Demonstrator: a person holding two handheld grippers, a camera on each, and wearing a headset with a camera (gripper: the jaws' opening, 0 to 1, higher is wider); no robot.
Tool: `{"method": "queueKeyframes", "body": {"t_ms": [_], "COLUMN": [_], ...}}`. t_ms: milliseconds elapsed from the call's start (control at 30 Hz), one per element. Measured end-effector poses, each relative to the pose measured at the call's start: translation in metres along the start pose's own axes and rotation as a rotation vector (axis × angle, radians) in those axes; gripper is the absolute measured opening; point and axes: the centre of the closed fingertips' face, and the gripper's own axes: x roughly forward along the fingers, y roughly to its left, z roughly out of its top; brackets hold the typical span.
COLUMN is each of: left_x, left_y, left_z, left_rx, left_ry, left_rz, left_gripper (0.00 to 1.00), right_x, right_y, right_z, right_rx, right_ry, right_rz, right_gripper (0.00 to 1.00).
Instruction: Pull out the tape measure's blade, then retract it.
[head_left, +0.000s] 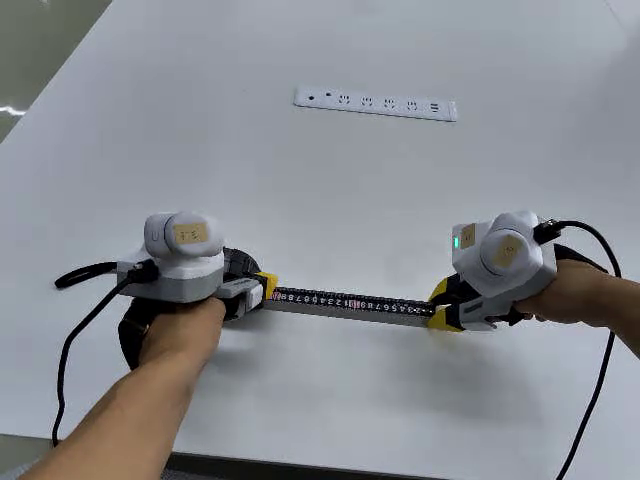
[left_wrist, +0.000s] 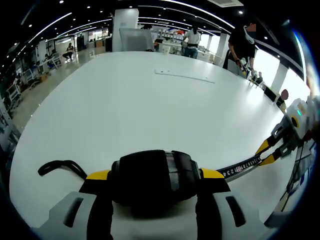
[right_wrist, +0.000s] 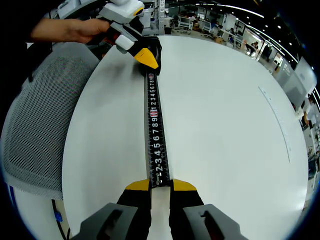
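near the front edge of the white table (head_left: 380, 180), left gripper (head_left: 256, 291) is clenched around the black tape measure case (left_wrist: 155, 172). blade (right_wrist: 155, 131) is pulled out, numbers up, running straight across to right gripper (right_wrist: 160, 186), jaws pinched on the blade's tip. power strip (head_left: 376, 103) lies well apart, far side.

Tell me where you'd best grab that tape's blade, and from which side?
At its free tip, end-on from the side away from the case. The blade is a narrow straight strip, so a pull along its length should draw it cleanly. The right gripper is shut on that tip, a jaw at each edge.
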Motion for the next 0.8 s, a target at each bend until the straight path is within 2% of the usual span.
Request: {"method": "queueKeyframes", "body": {"t_ms": [800], "left_x": [-0.001], "left_y": [0.000], "left_z": [0.001], "left_rx": [0.004], "left_ry": [0.002], "left_rz": [-0.003], "left_gripper": [0.63], "right_x": [0.007], "right_y": [0.001], "right_z": [0.019], "right_rx": [0.002], "right_ry": [-0.013], "right_rz": [0.004], "right_gripper": [0.09]}}
